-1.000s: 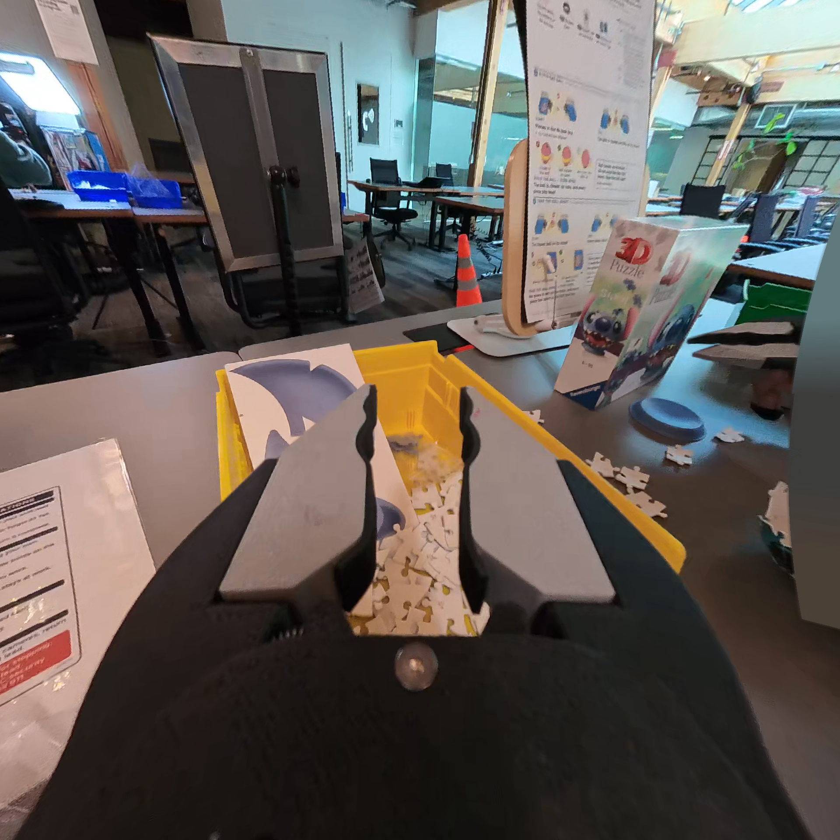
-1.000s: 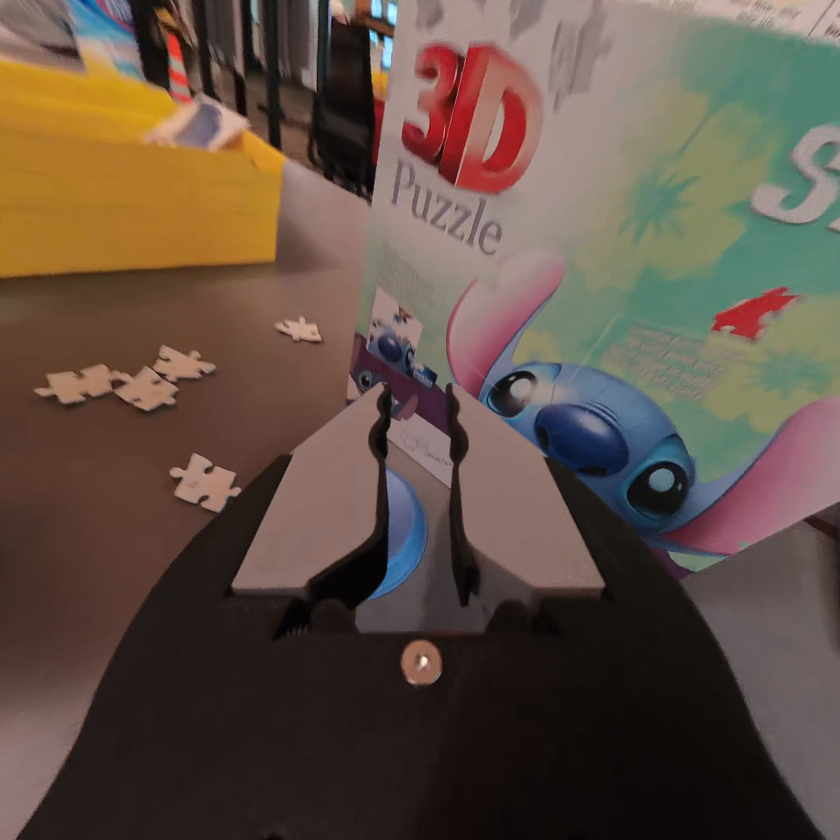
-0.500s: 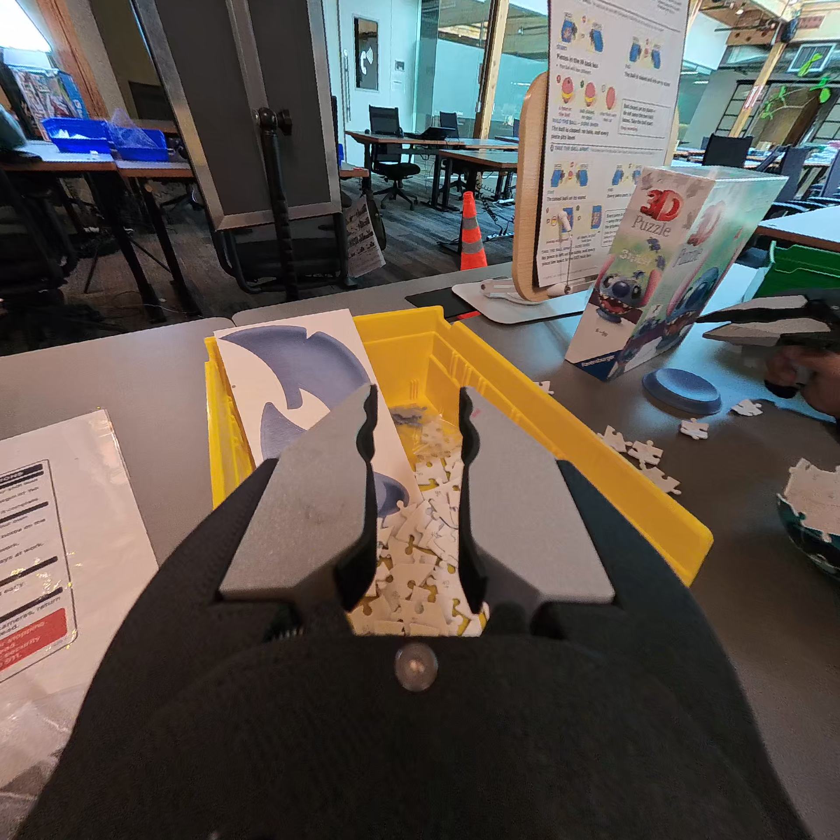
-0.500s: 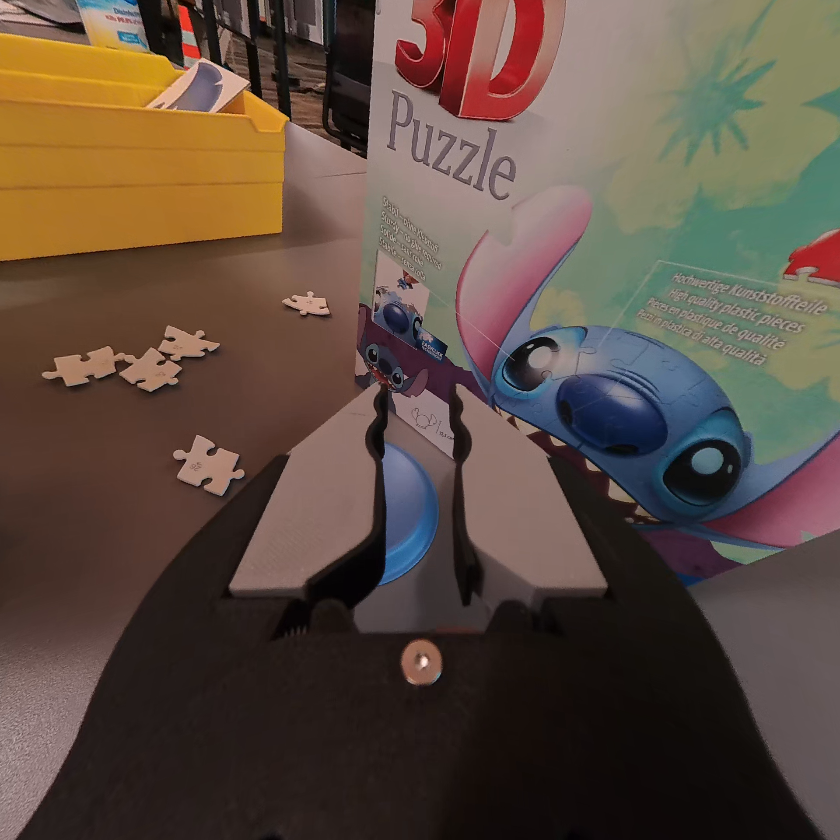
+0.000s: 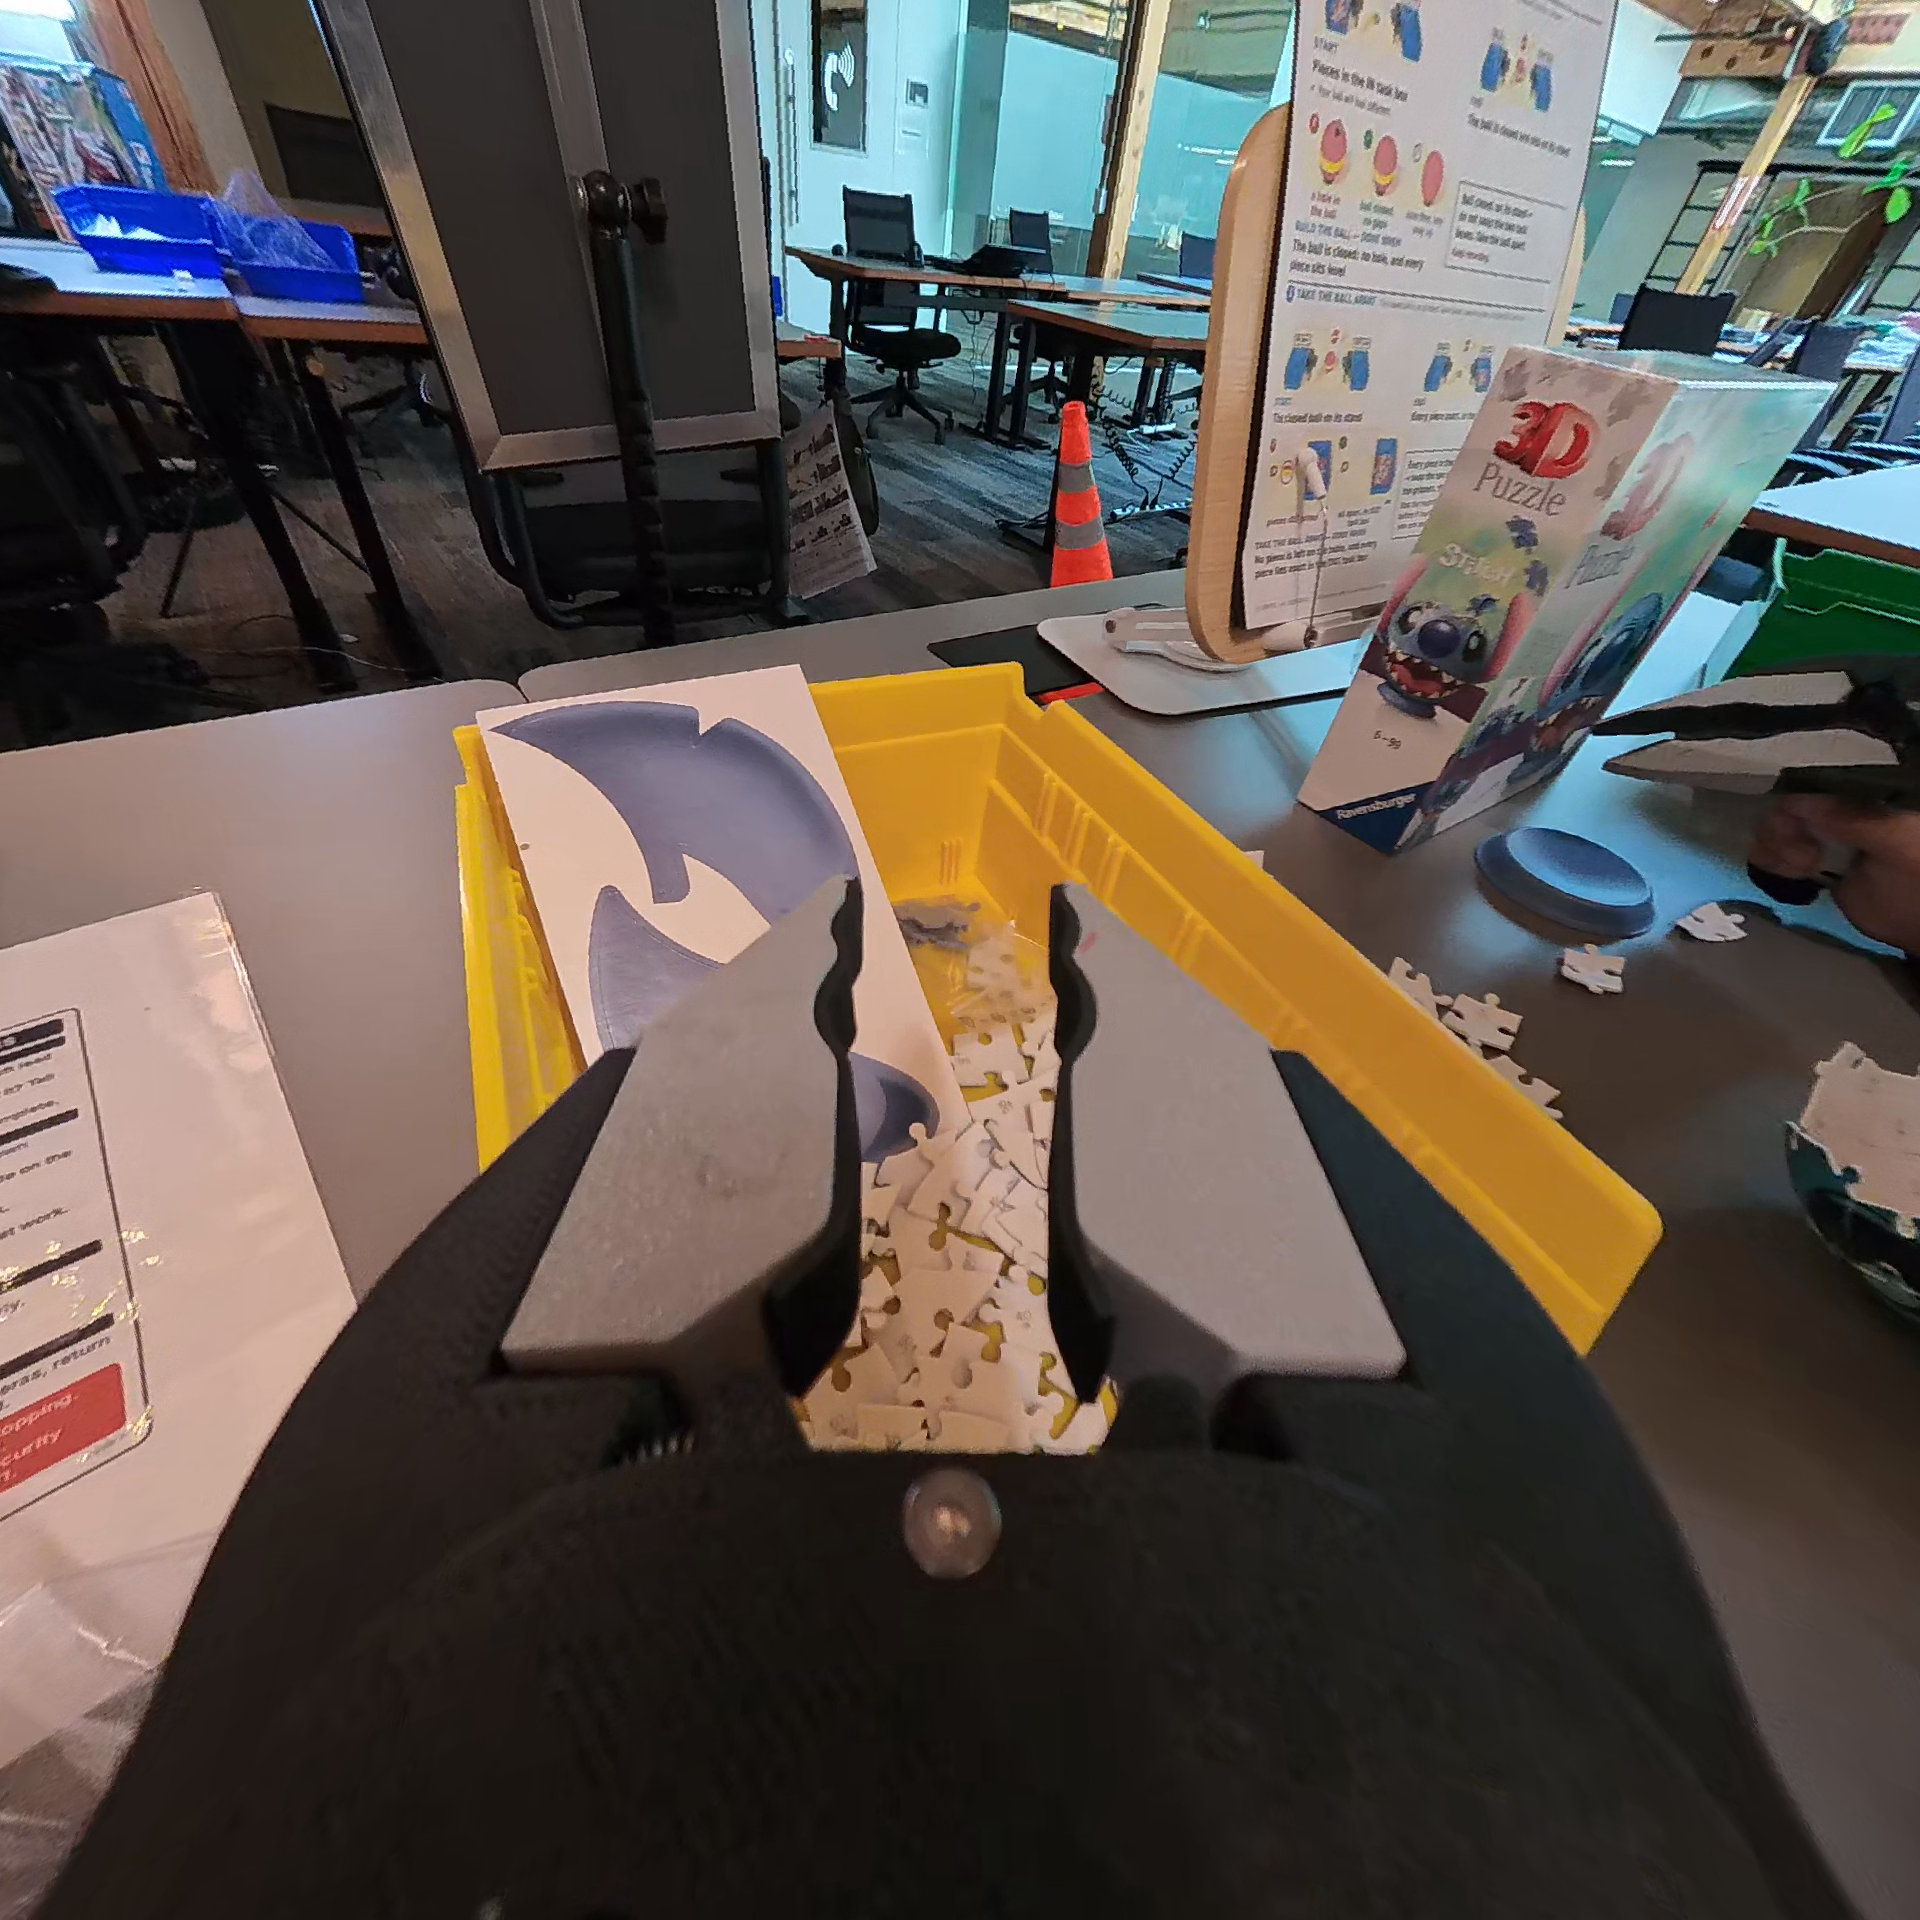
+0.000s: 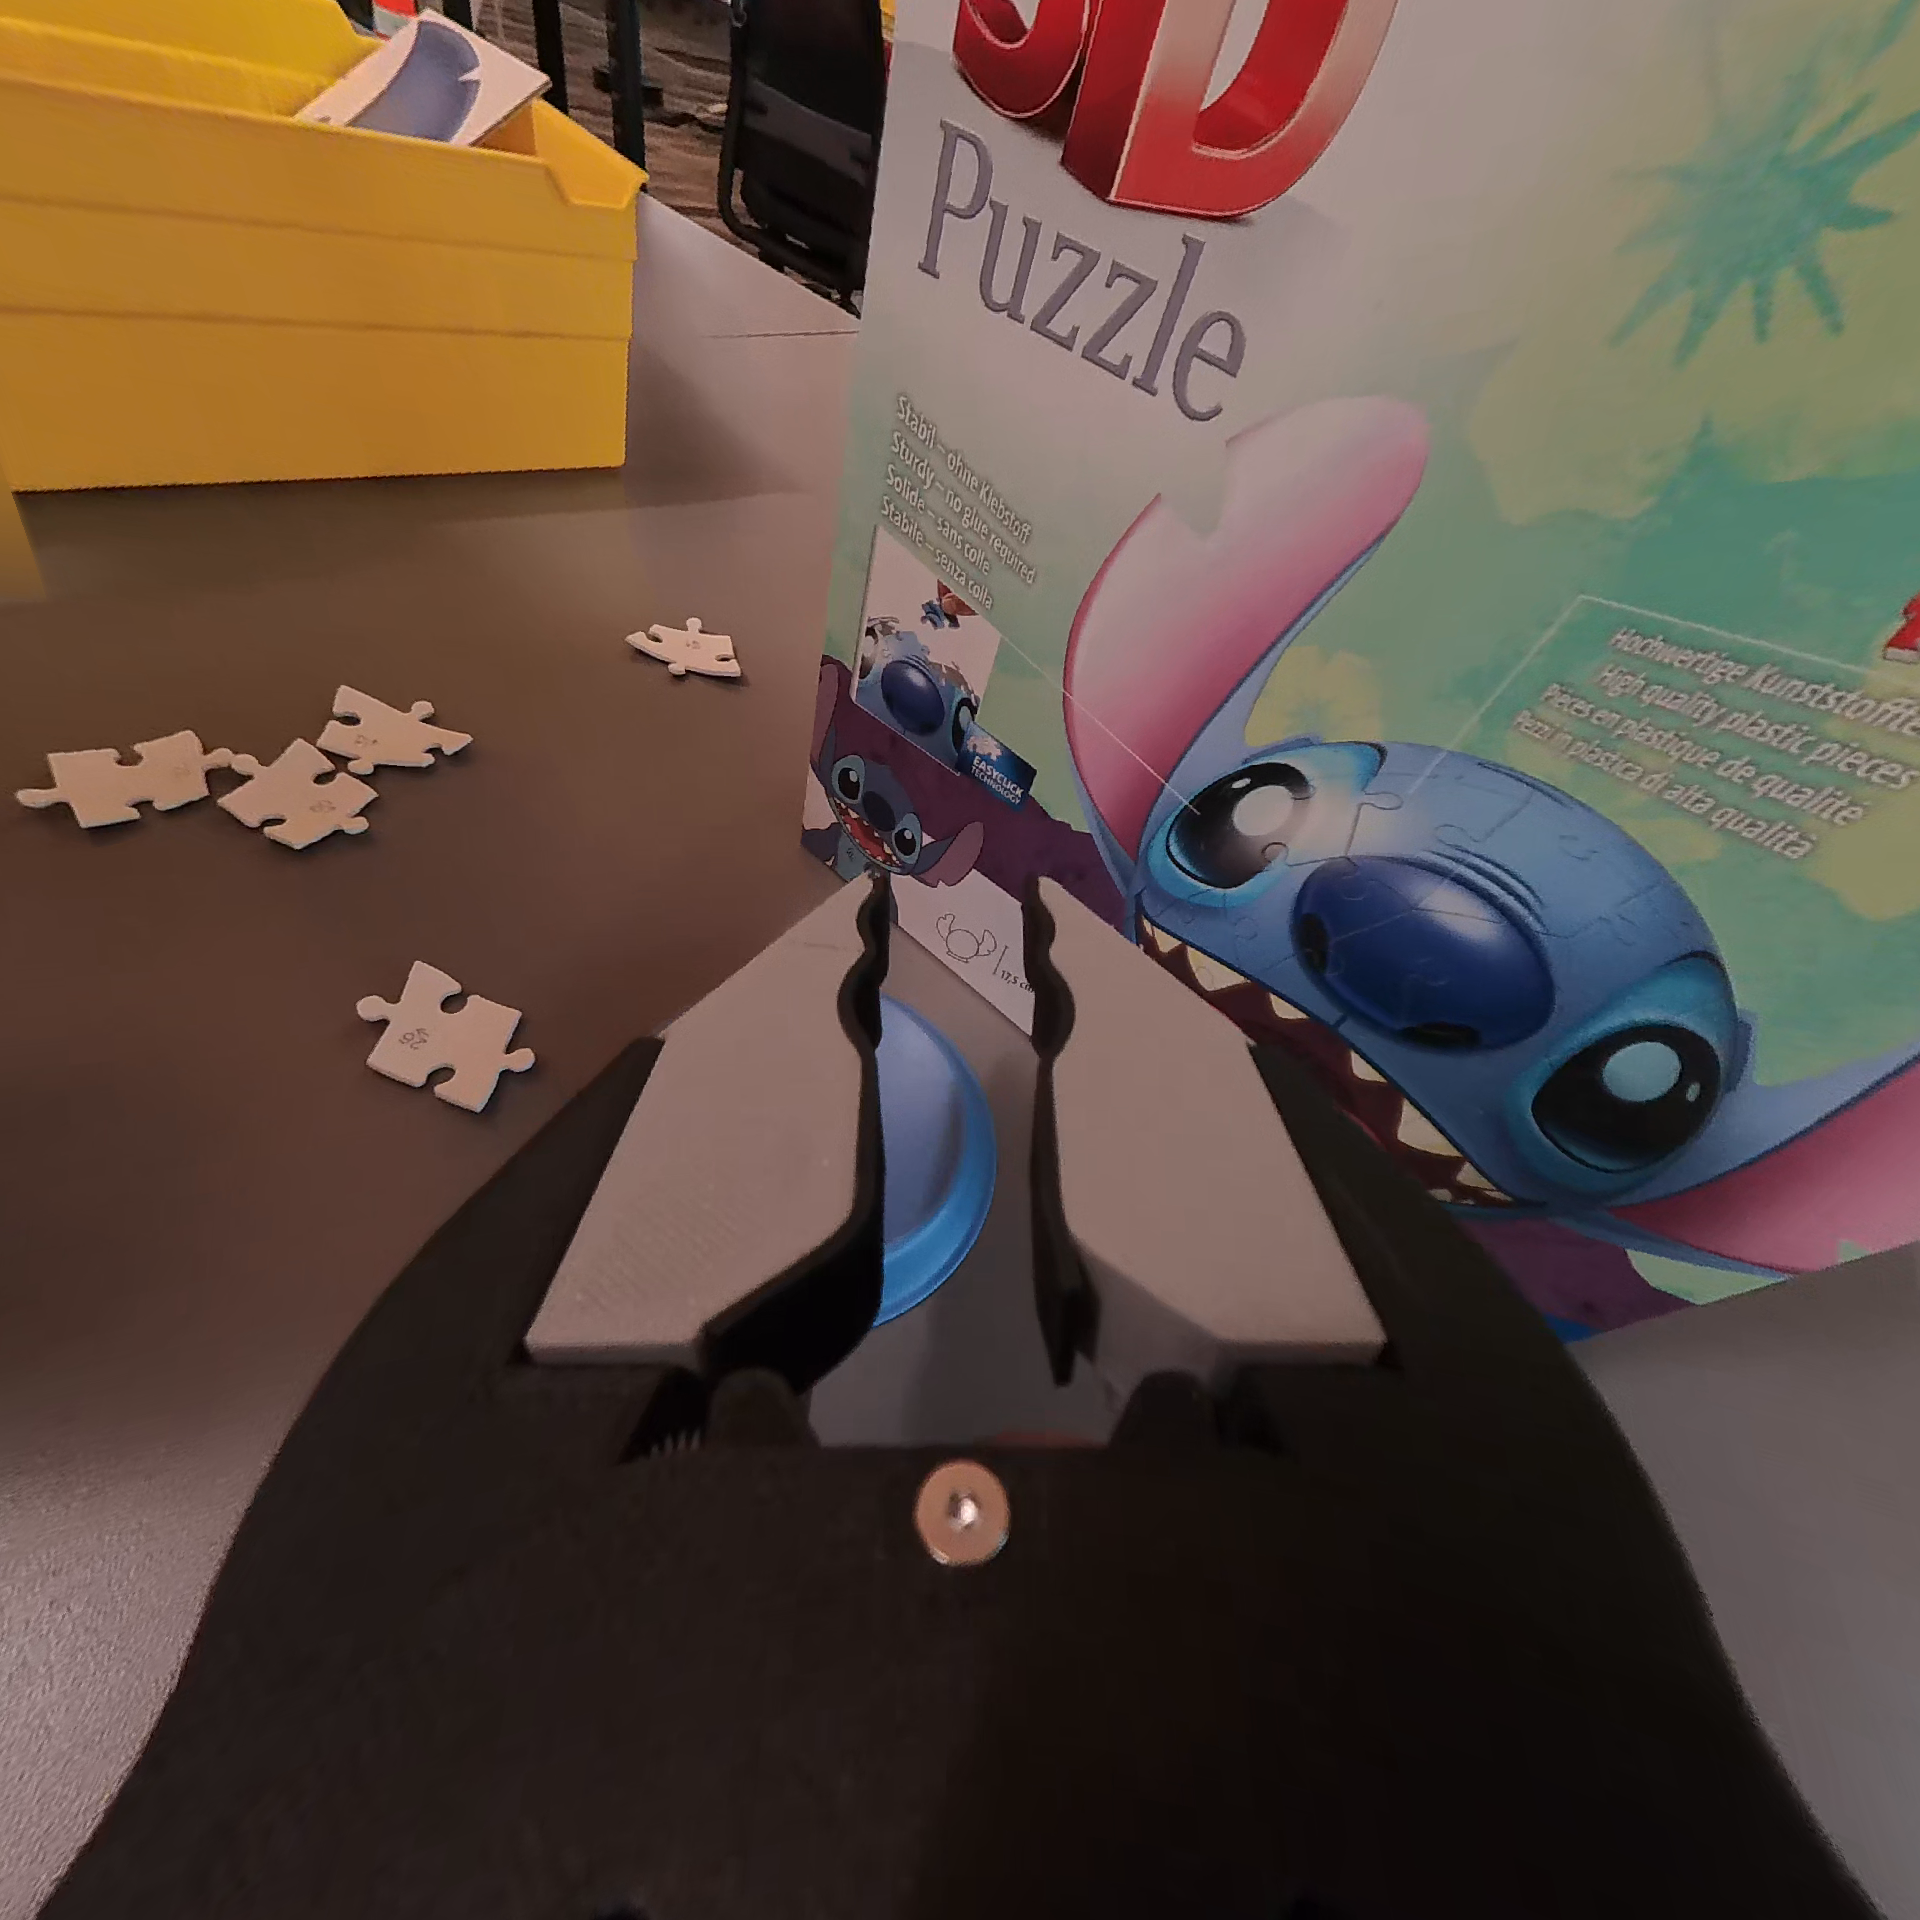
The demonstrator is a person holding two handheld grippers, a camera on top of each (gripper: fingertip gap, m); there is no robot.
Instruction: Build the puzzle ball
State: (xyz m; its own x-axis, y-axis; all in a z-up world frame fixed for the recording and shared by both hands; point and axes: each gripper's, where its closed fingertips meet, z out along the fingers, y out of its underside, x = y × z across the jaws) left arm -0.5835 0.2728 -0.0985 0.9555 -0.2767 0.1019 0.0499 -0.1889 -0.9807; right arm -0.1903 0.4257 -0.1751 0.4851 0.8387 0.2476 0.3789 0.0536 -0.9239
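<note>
Both claws gape empty; yellow bin (image 5: 1351, 997) of puzzle pieces (image 5: 966, 1247) runs lengthwise away.

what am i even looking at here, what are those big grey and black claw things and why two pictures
Each claw is a hand-held two-finger gripper; a person holds one in each hand, with a camera on each looking along its fingers, hence two pictures. The left gripper hovers open over a yellow bin of white puzzle pieces. The right gripper, also open and empty, points at a blue round stand in front of the puzzle box. Loose pieces lie on the grey table. A part-built ball sits at the left picture's right edge.
</note>
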